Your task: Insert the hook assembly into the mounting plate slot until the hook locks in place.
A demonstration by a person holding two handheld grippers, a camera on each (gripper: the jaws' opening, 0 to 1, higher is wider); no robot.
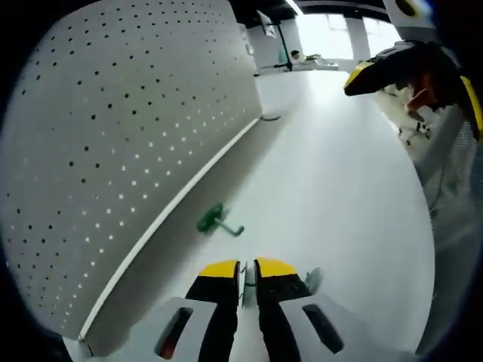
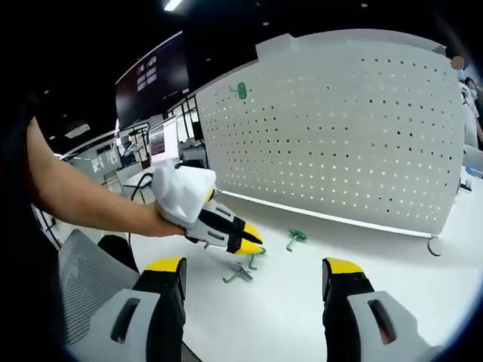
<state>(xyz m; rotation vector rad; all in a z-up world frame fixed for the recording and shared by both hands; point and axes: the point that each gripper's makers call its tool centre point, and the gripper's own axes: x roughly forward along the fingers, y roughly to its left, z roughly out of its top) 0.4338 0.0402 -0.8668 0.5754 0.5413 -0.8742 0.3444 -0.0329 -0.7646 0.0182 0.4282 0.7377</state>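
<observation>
L jaws pressed together | green hook point(image 1: 219, 221) just ahead on table point(image 1: 332, 196) | R jaws spread

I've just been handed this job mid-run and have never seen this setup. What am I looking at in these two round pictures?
There is no robot arm here. A person holds a two-jaw gripper in each hand, and each gripper carries a fisheye camera looking along its jaws. In the left gripper view, the left gripper rises from the bottom with its yellow-tipped jaws together; I can't tell whether they pinch anything. In its own view, the right gripper stands wide open, holding nothing. A perforated white mounting plate stands upright on the white table, with one green hook already on it. Two loose hooks lie on the table: the far hook near the plate and the near hook just below the left gripper's tips.
</observation>
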